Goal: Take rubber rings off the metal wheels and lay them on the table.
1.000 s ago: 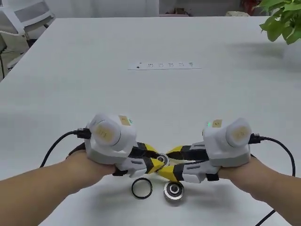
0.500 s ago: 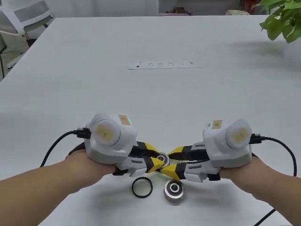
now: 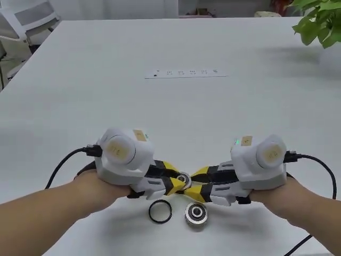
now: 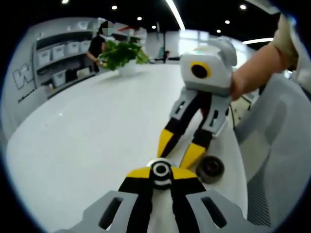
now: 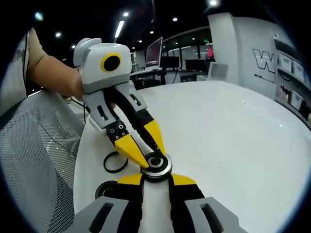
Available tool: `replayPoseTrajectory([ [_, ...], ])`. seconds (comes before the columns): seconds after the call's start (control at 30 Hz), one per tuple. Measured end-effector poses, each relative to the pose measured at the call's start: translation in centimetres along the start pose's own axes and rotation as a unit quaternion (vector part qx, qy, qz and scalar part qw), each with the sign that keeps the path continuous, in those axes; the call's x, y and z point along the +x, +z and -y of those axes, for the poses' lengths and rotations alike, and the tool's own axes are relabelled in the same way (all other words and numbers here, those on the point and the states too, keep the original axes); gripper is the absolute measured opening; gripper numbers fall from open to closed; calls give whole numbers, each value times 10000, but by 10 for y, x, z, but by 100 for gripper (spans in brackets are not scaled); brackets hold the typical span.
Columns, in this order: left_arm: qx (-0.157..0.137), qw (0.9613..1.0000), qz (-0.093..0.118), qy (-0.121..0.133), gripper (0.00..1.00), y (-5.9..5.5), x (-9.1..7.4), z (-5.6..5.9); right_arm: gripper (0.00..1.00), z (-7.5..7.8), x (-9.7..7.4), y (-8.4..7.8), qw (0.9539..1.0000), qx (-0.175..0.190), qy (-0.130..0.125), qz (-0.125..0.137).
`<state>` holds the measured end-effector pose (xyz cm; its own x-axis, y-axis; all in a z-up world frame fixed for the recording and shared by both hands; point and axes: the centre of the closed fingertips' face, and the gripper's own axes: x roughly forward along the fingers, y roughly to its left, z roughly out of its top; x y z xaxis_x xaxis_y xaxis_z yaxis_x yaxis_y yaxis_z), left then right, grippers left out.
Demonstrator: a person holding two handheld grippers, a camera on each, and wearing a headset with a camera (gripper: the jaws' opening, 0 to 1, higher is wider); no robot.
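Above table [image 3: 170, 106], left fingers [image 4: 138, 174] clamp metal wheel [image 4: 161, 171]; right fingers [image 4: 167, 138] meet it, grip unclear.

The table [image 3: 80, 80] has a smooth, matt white top. The left gripper [image 3: 175, 184] and right gripper [image 3: 196, 186] have glossy white plastic housings, grey plastic arms and yellow-and-black tips. The held wheel [image 3: 184, 180] and the loose wheel [image 3: 196, 213] are bright polished metal, and the rubber ring [image 3: 160, 212] left of the loose wheel is dull, smooth black.
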<state>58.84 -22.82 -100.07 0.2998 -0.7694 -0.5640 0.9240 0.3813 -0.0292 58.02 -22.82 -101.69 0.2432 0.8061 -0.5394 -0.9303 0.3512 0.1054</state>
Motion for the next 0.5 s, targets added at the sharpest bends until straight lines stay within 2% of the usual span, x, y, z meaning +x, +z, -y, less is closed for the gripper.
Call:
replayPoseTrajectory([
  [0.5, 7, 10000, 18, -3, 14, 0, 0, 0, 13, 1, -2, -2, 10000, 41, 45, -39],
])
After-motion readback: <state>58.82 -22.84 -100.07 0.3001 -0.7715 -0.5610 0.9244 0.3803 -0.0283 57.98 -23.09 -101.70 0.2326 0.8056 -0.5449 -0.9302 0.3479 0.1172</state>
